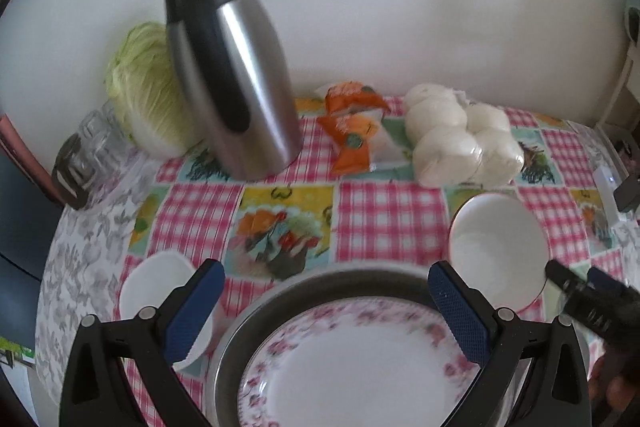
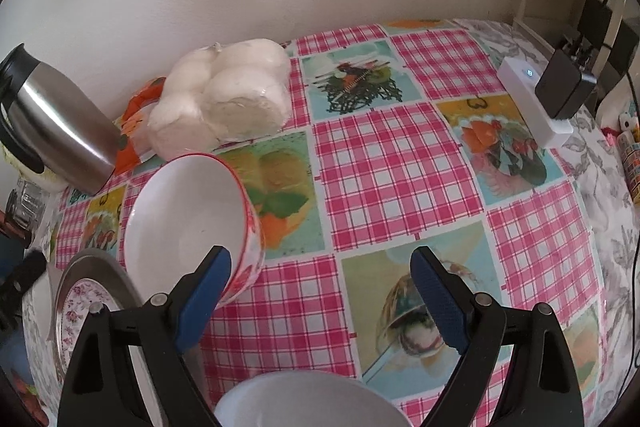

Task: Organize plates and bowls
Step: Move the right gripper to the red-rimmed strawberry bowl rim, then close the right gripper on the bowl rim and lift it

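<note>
Two hand-held grippers spread wide over the checked tabletop.
Left hand-held gripper hung, holding nothing, above a flowered plate in a metal dish; right hand-held gripper gaped empty beside a red-rimmed bowl, with another white bowl near.

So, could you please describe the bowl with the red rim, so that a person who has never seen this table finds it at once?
Start at the tall steel thermos jug by the wall, then go right to the bag of white steamed buns. Just in front of the buns stands the white bowl with a thin red rim, right of the flowered plate. Unlike the plain white bowls nearby, its outside carries a red flower pattern.
</note>
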Demonstrator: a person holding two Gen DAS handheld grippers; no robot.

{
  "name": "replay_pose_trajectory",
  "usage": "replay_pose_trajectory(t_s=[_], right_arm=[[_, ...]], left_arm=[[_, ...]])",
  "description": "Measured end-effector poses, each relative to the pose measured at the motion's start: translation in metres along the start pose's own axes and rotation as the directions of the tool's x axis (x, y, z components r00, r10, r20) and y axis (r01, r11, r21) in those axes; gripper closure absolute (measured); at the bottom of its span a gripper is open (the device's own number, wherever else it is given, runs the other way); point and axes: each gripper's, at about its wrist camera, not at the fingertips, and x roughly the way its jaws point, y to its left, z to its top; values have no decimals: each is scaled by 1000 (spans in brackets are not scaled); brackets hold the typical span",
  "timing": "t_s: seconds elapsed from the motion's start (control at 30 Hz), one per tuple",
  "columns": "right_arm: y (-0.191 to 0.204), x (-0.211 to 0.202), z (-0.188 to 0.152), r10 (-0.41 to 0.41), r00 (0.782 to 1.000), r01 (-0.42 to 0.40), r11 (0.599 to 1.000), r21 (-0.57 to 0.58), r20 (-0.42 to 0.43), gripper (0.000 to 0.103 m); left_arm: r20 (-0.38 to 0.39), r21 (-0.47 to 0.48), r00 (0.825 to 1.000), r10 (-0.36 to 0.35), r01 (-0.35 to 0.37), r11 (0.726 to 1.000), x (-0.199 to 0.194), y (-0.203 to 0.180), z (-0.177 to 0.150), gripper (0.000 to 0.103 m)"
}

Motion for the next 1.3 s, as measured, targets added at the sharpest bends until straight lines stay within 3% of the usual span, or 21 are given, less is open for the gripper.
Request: replay_pose_trajectory(t_s=[0.2,0.4,0.53,0.87,1.13,1.3], right_arm=[[1,5,0,17,1000,-17,1000,7,-1,11],[6,17,0,11,1000,-11,1000,13,-12,14],[10,24,0,21,1000,-21,1000,13,-22,22],[15,34,1,106,994,-105,994,32,-28,49],[17,38,3,195,980,-194,980,41,-39,67],[15,37,4,217,976,-215,976,38,-34,75]], left_arm=[[-73,49,994,-81,84,995,20,-26,13,0],[-114,112,992,-50,63,992,44,-45,20,3],[-169,57,979,-117,128,990,61,-49,25,15],[-259,127,959,-113,149,981,90,-81,24,57],[-307,141,942,-139,190,972,100,-99,17,77],[-301,156,945,-131,184,971,98,-103,16,78]])
